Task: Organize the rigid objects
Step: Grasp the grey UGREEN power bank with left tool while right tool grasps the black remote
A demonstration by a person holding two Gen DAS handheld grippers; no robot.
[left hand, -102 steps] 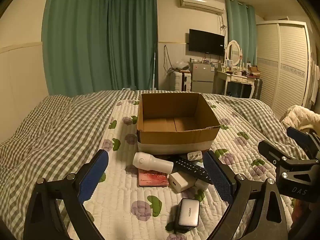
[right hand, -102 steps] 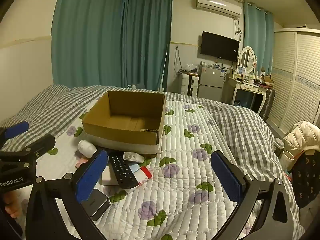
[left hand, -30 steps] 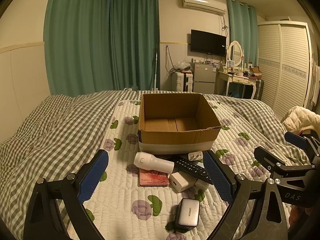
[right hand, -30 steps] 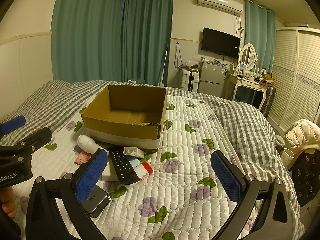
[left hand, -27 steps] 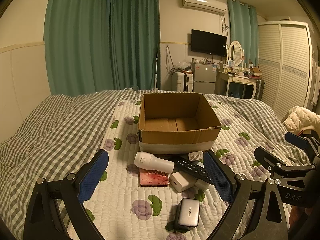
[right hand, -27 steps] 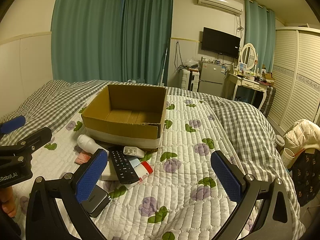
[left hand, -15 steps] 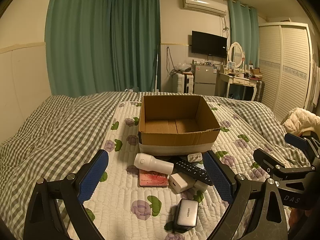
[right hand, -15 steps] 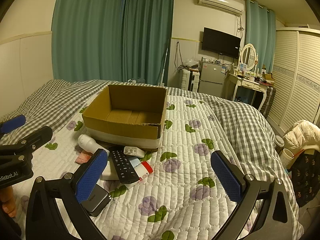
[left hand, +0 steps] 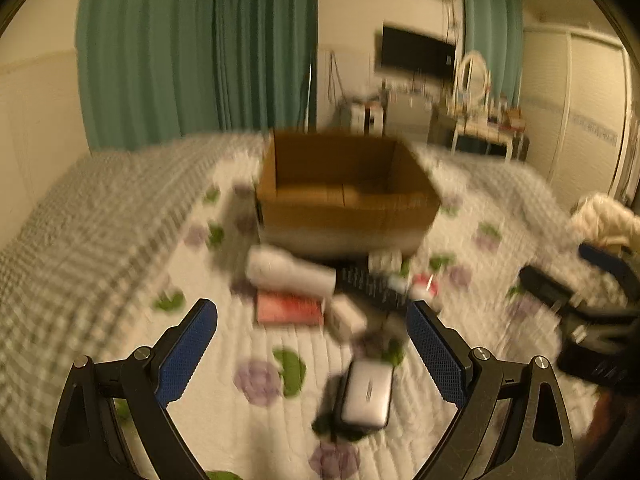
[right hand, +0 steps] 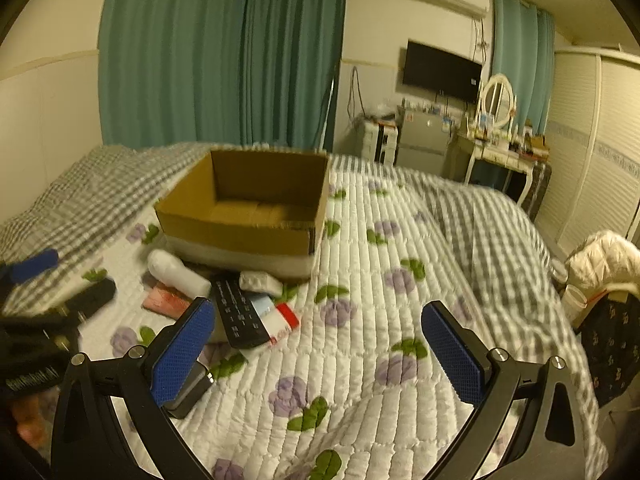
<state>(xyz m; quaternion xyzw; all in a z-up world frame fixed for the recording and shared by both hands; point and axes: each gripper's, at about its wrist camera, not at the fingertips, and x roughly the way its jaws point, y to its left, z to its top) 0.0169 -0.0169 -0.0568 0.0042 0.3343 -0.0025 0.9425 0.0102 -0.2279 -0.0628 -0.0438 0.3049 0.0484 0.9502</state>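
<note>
An open, empty cardboard box (left hand: 344, 200) (right hand: 248, 216) sits on the quilted bed. In front of it lies a pile: a white cylinder (left hand: 290, 272) (right hand: 178, 274), a black remote (left hand: 370, 286) (right hand: 238, 314), a pink flat pack (left hand: 288, 308) (right hand: 166, 298), a small white cube (left hand: 346, 318), a red-capped white item (right hand: 280, 320) and a silver power bank (left hand: 366, 392) (right hand: 188, 390). My left gripper (left hand: 312, 354) is open and empty above the quilt, near the power bank. My right gripper (right hand: 318, 350) is open and empty over the quilt right of the pile.
The bed's quilt (right hand: 360, 360) has a checked blanket (right hand: 492, 232) at the right and another at the left (left hand: 88, 224). A white jacket (right hand: 604, 260) lies off the right edge. Curtains, a dresser and a wardrobe stand beyond the bed.
Both grippers have moved forward and tilted down toward the pile; the left view is motion-blurred. Both stay open. No object has shifted.
</note>
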